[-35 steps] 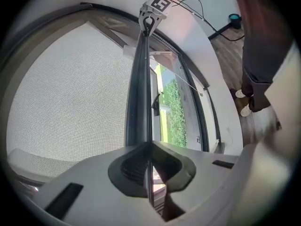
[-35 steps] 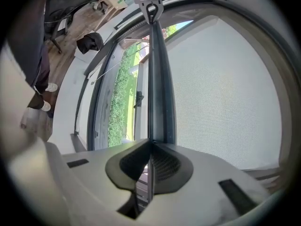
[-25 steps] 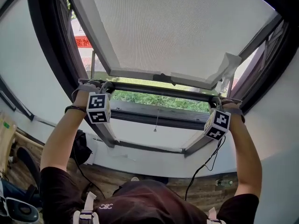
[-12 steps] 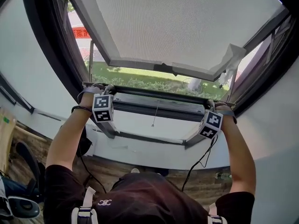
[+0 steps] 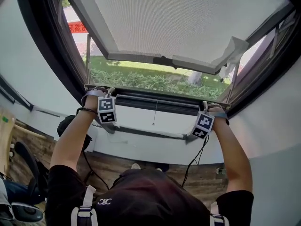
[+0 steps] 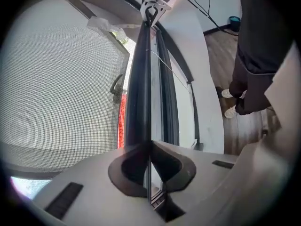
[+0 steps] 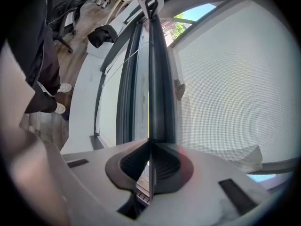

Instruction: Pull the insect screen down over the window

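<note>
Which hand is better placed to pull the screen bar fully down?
Neither: left hand-held gripper and right hand-held gripper are each shut on an end of the screen bar, so pull together.

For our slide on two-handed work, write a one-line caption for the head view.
Left tool and right tool clamp the ends of the dark screen bar beneath the open window.

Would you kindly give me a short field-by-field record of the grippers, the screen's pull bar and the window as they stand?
left gripper: shut on the pull bar, near its left end
right gripper: shut on the same bar, near its right end
pull bar: roughly level, low within the window frame
pull cord: hangs below the bar's middle
window sash: swung open outward, beyond the mesh
outside: hedge and grass
</note>
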The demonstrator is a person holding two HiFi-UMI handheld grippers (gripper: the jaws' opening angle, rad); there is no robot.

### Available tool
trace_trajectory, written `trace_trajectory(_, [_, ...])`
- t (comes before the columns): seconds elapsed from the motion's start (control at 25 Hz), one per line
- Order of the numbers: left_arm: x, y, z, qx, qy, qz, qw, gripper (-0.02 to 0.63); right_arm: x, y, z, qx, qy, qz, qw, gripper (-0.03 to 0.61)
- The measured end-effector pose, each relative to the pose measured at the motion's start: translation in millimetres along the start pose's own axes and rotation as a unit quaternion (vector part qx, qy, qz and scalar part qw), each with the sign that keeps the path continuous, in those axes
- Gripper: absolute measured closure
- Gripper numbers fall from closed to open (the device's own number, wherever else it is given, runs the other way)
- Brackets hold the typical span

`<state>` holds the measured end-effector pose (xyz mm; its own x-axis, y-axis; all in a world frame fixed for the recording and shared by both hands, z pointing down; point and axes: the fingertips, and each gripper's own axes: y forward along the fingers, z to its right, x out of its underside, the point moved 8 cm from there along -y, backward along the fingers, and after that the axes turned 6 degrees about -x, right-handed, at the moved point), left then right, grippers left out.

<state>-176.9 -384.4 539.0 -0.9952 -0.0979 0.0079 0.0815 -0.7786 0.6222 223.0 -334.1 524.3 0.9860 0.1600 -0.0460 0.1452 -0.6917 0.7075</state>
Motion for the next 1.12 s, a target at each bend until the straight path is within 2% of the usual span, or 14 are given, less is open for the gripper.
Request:
trace_trajectory(0.24, [-1.5, 10.6, 14.2, 0.000, 0.001, -0.009, 1.0000, 0.586, -2.2, 13.2, -14.4, 0.001, -0.002, -0.011, 1.000, 0.555])
trace_trajectory(0.6, [-0.8, 38.6, 45.7, 0.029, -0.002, -0.019, 0.9994, 0.586, -3.5, 40.3, -45.0, -0.036, 0.000, -0.039, 0.999, 0.555])
trace_trajectory(0.92, [-2.9, 58.0, 67.4, 0.039, -0.007, -0.024, 0.9989, 0.588, -4.8, 60.0, -61.9, -0.051, 0.003, -0.035, 0.998, 0.555])
trace_trajectory(1.12, [-1.1, 64.1, 73.4, 0.032, -0.013, -0.021, 0.9992, 0.588, -4.4, 73.8, -68.4, -0.037, -0.004, -0.028, 0.999, 0.555])
